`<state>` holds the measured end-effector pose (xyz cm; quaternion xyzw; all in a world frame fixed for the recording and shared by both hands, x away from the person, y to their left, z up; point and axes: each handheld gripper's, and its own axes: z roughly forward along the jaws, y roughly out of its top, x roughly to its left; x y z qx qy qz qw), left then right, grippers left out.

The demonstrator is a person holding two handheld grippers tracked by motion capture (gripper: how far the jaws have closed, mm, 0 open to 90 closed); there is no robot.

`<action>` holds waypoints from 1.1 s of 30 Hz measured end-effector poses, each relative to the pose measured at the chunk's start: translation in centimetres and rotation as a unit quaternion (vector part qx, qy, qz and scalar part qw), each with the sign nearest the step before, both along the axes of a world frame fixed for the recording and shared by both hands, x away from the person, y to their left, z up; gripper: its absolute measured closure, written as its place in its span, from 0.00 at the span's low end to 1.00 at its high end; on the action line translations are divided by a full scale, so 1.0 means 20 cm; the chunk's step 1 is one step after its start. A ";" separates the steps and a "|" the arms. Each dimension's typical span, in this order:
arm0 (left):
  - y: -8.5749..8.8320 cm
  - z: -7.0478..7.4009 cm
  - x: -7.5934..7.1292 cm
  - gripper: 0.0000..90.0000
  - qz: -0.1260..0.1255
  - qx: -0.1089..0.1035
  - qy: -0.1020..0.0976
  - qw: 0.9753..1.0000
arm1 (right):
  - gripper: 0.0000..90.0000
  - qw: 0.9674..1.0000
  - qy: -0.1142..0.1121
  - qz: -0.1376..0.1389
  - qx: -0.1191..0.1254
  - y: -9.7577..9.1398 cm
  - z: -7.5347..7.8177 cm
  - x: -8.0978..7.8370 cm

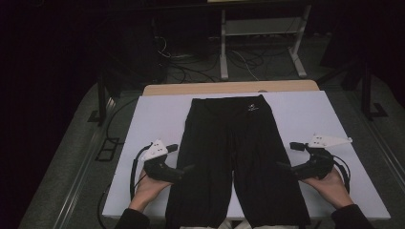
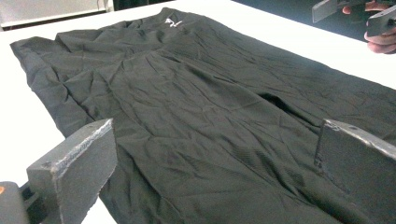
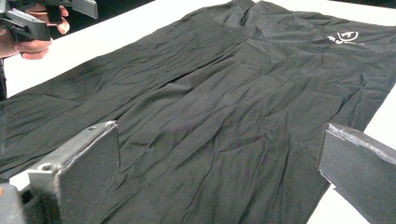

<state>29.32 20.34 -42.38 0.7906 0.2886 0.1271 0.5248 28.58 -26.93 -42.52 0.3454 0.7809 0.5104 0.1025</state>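
1. High view: a pair of black shorts (image 1: 239, 152) lies flat on the white table (image 1: 296, 119), waistband at the far side, both legs running toward the person and hanging a little over the near edge. A small white logo (image 1: 252, 108) sits near the waistband. The left gripper (image 1: 187, 169) is held in the left hand (image 1: 150, 186) just beside the outer edge of the left leg, its tips at the cloth. The right gripper (image 1: 282, 165), in the right hand (image 1: 329, 183), sits beside the outer edge of the other leg.

2. Left gripper view: the two black jaws stand wide apart with nothing between them, low over the wrinkled shorts (image 2: 201, 116). The logo (image 2: 172, 22) shows far off; the other hand (image 2: 380, 37) is at the upper right.

3. Right gripper view: the jaws are spread wide and hold nothing, above the shorts (image 3: 224, 116). The logo (image 3: 343, 37) is at the upper right, the other hand (image 3: 28, 46) at the upper left.
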 end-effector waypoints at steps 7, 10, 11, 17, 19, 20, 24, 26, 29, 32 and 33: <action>0.00 0.00 0.00 0.00 -0.004 -0.001 0.001 1.000 | 0.00 1.000 -0.002 -0.002 -0.001 0.00 0.00 -0.01; -0.01 0.00 0.00 0.00 -0.007 -0.001 0.000 1.000 | 0.00 1.000 -0.005 -0.002 -0.004 0.00 0.01 -0.01; -0.01 0.00 0.00 0.00 -0.007 -0.001 0.000 1.000 | 0.00 1.000 -0.005 -0.002 -0.004 0.01 0.01 -0.01; -0.01 0.00 0.00 0.00 -0.008 -0.002 0.000 1.000 | 0.00 1.000 -0.004 -0.003 -0.010 0.01 0.00 0.00; -0.01 0.00 0.00 0.00 -0.008 -0.001 0.001 1.000 | 0.00 1.000 -0.007 -0.003 -0.010 0.02 0.01 0.00; -0.01 0.00 0.00 0.00 -0.008 0.001 0.001 1.000 | 0.00 1.000 -0.007 -0.004 -0.010 0.02 0.01 0.00; -0.01 0.00 0.00 0.00 -0.010 0.002 0.003 1.000 | 0.00 1.000 -0.011 -0.008 -0.026 0.03 0.03 0.00; -0.01 0.00 0.00 0.00 -0.009 0.001 0.003 1.000 | 0.00 0.999 -0.011 -0.009 -0.036 0.05 0.03 0.00; -0.01 0.00 -0.01 0.00 -0.006 0.001 0.004 1.000 | 0.00 0.999 -0.009 -0.008 -0.043 0.06 0.06 0.01; -0.01 -0.01 -0.01 0.00 -0.005 0.002 0.005 1.000 | 0.00 0.999 -0.009 -0.007 -0.045 0.07 0.08 0.03; -0.01 -0.01 -0.01 0.00 -0.005 0.002 0.005 1.000 | 0.00 0.999 -0.009 -0.008 -0.046 0.08 0.09 0.03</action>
